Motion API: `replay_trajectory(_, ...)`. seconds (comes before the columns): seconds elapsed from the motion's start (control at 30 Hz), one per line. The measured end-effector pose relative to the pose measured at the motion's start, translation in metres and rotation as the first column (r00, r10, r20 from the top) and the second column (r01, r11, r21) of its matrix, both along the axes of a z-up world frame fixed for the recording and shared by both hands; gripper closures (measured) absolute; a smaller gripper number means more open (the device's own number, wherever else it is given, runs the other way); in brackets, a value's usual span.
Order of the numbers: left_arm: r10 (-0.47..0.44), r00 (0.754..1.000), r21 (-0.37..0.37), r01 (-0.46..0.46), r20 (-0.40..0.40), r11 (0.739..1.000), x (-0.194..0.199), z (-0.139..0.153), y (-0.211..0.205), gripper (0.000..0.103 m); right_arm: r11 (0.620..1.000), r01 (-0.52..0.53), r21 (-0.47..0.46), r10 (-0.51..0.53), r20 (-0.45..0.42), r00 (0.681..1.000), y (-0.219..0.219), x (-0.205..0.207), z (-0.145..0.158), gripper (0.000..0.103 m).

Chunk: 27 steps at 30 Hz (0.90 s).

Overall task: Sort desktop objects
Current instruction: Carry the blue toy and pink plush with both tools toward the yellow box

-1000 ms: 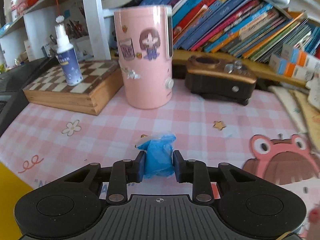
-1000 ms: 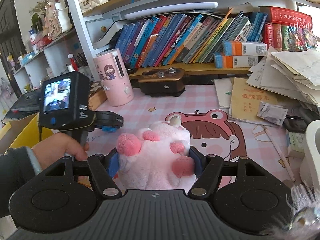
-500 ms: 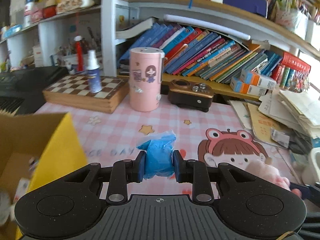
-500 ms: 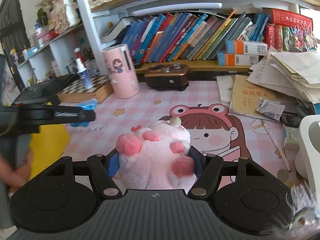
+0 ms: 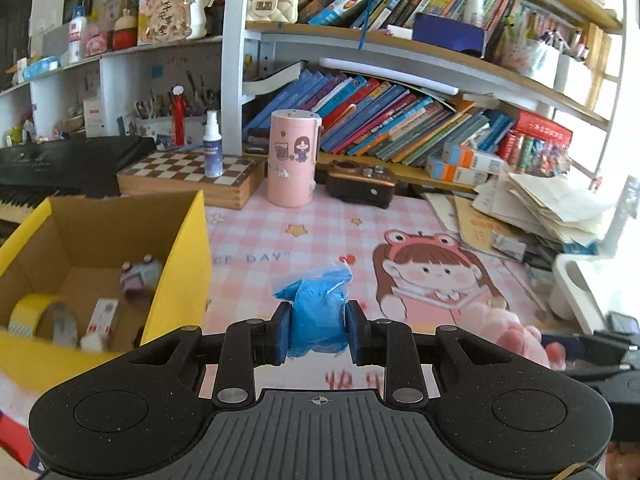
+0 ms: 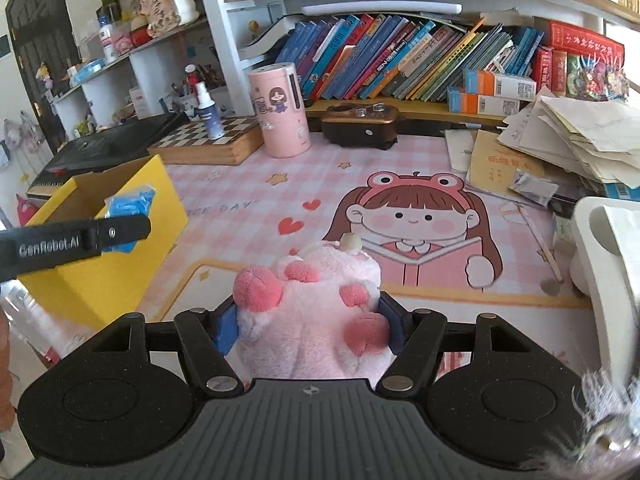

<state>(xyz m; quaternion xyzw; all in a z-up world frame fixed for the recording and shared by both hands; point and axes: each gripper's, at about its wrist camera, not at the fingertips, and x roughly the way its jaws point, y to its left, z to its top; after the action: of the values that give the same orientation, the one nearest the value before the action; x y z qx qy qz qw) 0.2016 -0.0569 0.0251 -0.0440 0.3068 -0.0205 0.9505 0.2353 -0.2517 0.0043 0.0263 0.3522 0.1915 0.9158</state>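
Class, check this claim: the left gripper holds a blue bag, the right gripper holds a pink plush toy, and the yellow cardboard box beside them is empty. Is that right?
Not quite. The left gripper does hold the blue bag, and the right gripper the pink plush toy, but the yellow cardboard box is not empty: the left wrist view shows a tape roll and other small items inside.

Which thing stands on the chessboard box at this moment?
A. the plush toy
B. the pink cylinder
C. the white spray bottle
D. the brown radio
C: the spray bottle stands upright on the chessboard box, while the pink cylinder stands beside the box on the mat.
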Motion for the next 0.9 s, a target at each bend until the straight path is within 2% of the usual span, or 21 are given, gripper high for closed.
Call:
replay_trajectory(0.37,-0.038,0.999,-0.045,0.038,0.001,0.998,-0.07,-0.007,0.031,0.076,0.998,0.015,-0.065,-0.015,-0.004,1.0,0.026,-0.074,0.01,0.038)
replay_trajectory(0.67,-0.045,0.999,-0.046,0.043,-0.031,0.998,-0.134,-0.009,0.082,0.076,0.998,0.034,-0.061,-0.036,-0.038,0.999,0.067,-0.144,0.01,0.038)
replay_trajectory(0.9,-0.043,0.998,-0.059,0.041,-0.04,0.997,-0.172,-0.011,0.119,0.076,0.999,0.007,-0.052,-0.01,-0.067,0.998,0.106,-0.189,0.006,0.038)
